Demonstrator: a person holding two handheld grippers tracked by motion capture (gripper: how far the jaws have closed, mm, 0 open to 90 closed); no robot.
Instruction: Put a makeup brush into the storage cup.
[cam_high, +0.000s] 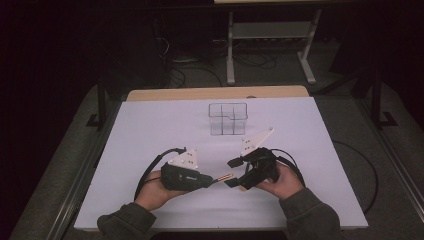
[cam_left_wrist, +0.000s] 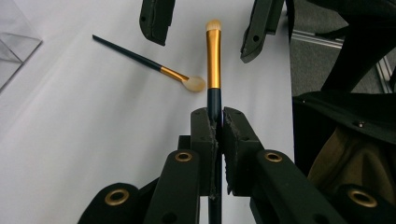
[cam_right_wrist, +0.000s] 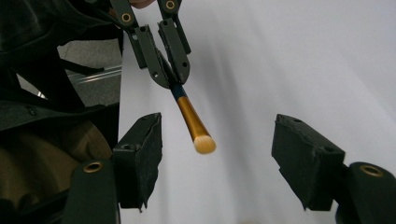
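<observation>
Left hand-held gripper clamping brush, right hand-held gripper agape around bristles

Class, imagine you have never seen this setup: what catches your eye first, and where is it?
First, the gold-banded makeup brush gripped by the left gripper at the table's near middle, its tip poking between the right gripper's open jaws. A second brush lies on the white table.

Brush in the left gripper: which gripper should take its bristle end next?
Probably the right gripper: its open jaws already flank the bristle tip of the brush, while the left gripper is shut on the handle.
</observation>
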